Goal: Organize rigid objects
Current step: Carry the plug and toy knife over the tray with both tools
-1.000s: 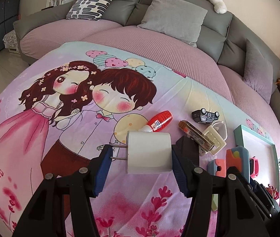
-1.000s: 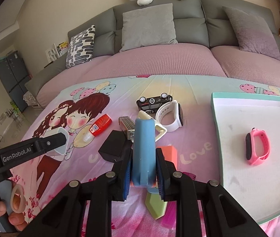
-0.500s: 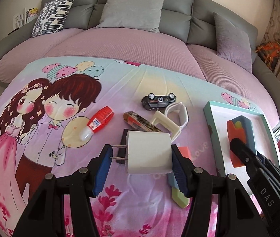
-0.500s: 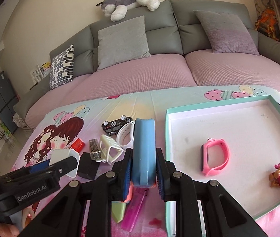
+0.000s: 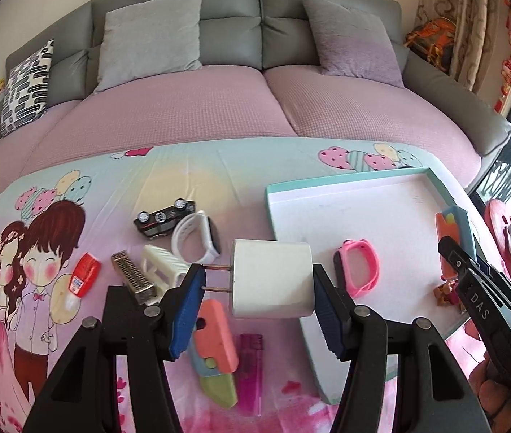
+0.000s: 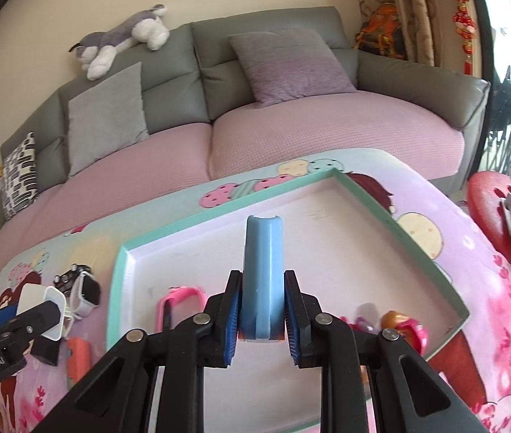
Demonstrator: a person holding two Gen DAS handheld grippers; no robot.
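On the cartoon-print cloth [image 5: 190, 180], going left to right, a red glue bottle [image 5: 83, 278], a harmonica [image 5: 133, 282], a black toy car [image 5: 163, 213] and a white smartwatch [image 5: 197, 235] are laid out, apart from the tray. A white plug adapter [image 5: 271, 278] is pinched across its prongs and back face by the left gripper [image 5: 257, 294], held over the tray's left edge. An orange-and-green utility knife [image 5: 215, 339] and a purple lighter [image 5: 250, 364] are seen below it. Inside the teal-rimmed tray [image 5: 345, 180] a pink band [image 5: 358, 269] is lying. A blue-and-orange block [image 6: 262, 274] is clamped upright by the right gripper [image 6: 262, 319], held above the tray floor.
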